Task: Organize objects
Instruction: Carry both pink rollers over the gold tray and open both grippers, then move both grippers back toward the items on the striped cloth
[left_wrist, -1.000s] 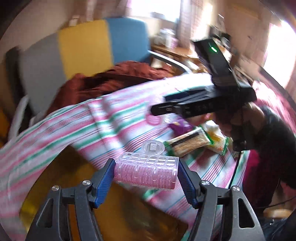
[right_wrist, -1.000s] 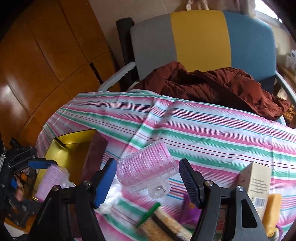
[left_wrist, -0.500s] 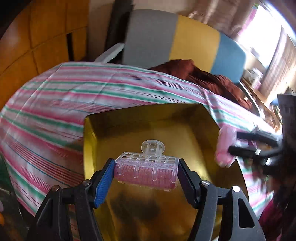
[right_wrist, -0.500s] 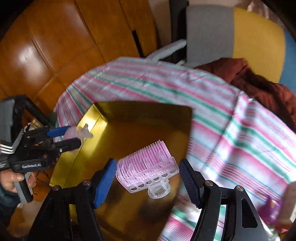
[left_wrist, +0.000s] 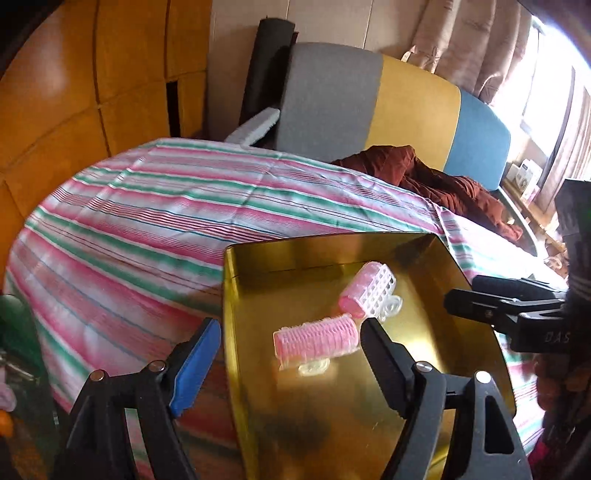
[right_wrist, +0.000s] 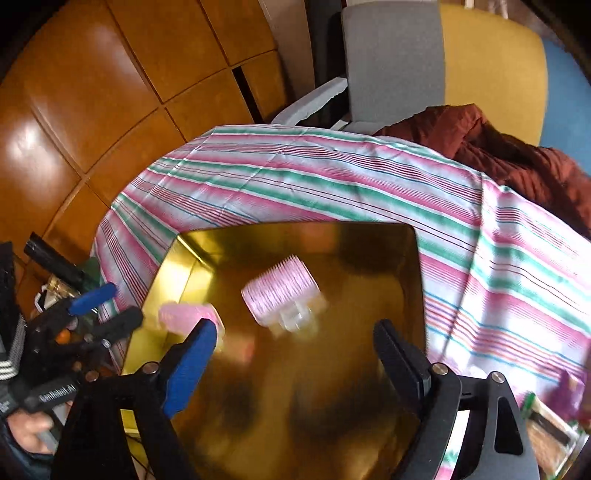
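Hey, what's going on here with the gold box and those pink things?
A person is tidying up with two handheld grippers. Both the left gripper and the right gripper are open above a gold box on the striped tablecloth. Two pink hair rollers lie loose inside the box, neither one gripped.

Striped tablecloth (left_wrist: 155, 206), grey-yellow-blue chair (left_wrist: 399, 107); brown garment (left_wrist: 436, 181), wooden panels (right_wrist: 92, 92)

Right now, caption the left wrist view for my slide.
Open left tool over a gold tray on a striped cloth, two pink hair rollers lying inside.
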